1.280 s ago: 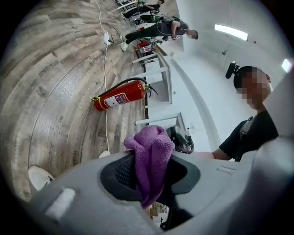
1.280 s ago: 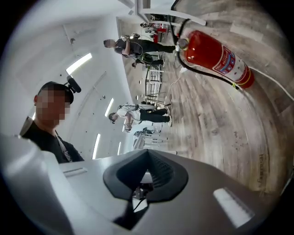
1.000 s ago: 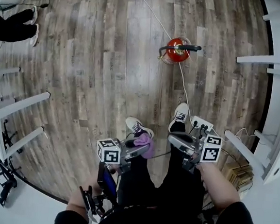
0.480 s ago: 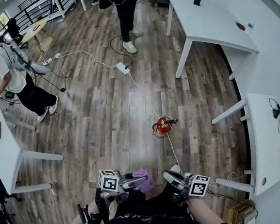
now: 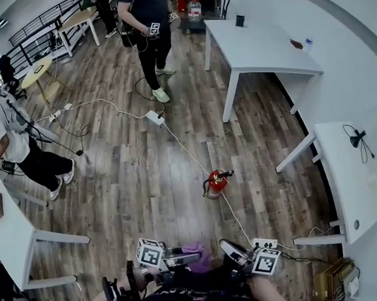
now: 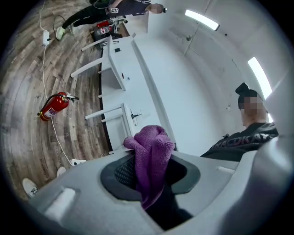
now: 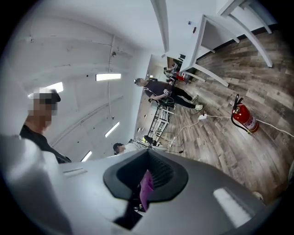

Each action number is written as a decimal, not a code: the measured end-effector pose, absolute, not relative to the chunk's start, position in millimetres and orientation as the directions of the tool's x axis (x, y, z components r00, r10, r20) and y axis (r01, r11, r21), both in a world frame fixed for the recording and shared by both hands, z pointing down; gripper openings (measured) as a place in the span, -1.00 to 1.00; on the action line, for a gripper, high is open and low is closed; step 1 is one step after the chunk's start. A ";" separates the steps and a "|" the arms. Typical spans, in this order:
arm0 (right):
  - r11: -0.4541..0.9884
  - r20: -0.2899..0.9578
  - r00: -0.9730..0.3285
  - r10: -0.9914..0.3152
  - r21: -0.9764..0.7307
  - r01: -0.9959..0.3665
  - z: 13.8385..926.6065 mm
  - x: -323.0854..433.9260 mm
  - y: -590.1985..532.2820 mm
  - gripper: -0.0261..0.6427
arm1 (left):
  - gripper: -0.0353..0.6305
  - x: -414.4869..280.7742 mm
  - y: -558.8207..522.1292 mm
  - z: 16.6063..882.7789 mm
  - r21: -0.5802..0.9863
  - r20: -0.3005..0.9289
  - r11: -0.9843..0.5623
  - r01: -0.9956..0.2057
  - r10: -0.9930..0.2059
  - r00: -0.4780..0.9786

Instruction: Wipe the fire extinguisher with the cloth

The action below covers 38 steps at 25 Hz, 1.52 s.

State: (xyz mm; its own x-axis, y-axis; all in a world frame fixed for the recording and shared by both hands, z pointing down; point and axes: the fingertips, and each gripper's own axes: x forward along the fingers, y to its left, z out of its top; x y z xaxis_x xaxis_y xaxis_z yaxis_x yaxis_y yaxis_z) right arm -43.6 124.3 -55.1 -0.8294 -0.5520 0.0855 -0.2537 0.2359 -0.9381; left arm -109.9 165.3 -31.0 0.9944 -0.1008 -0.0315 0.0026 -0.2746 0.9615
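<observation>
The red fire extinguisher (image 5: pixel 216 182) stands upright on the wood floor, some way ahead of both grippers, and neither touches it. It also shows far left in the left gripper view as the extinguisher (image 6: pixel 54 106), and at the right in the right gripper view as the extinguisher (image 7: pixel 243 118). My left gripper (image 5: pixel 189 258) is shut on a bunched purple cloth (image 6: pixel 154 147), which sticks out past its jaws. My right gripper (image 5: pixel 231 250) is held level beside it with its jaws shut. In the right gripper view a thin purple sliver (image 7: pixel 147 187) shows in their seam; I cannot tell what it is.
A white cable runs past the extinguisher from a power strip (image 5: pixel 154 117) to another power strip (image 5: pixel 265 243) near my feet. White tables stand at the back (image 5: pixel 263 45), right (image 5: pixel 356 181) and left (image 5: pixel 8 229). A person (image 5: pixel 144 18) stands far back; another crouches at the left edge.
Both grippers have risen with the head view, which now takes in much more of the room. The extinguisher looks smaller and farther. The cloth stays in the left gripper.
</observation>
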 end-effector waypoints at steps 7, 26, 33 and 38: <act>0.281 0.038 -0.792 -0.609 -0.924 -0.260 -80.3 -14.4 153.5 -0.91 | -0.55 -86.3 196.9 -43.6 0.950 -0.020 -0.311 0.008 -0.035 0.999; 0.418 0.082 -0.882 -0.464 -0.857 -0.300 -112.9 108.4 307.4 -0.91 | -0.54 20.7 317.9 -74.0 0.931 -0.023 -0.358 -0.065 -0.236 0.971; 0.428 0.085 -0.923 -0.375 -0.867 -0.255 -99.6 123.1 340.5 -0.91 | -0.54 35.9 348.6 -72.7 0.945 -0.008 -0.307 -0.109 -0.357 0.934; 0.450 0.072 -0.936 -0.345 -0.862 -0.232 -103.6 130.1 342.1 -0.91 | -0.55 39.6 349.9 -77.0 0.943 0.001 -0.306 -0.131 -0.391 0.920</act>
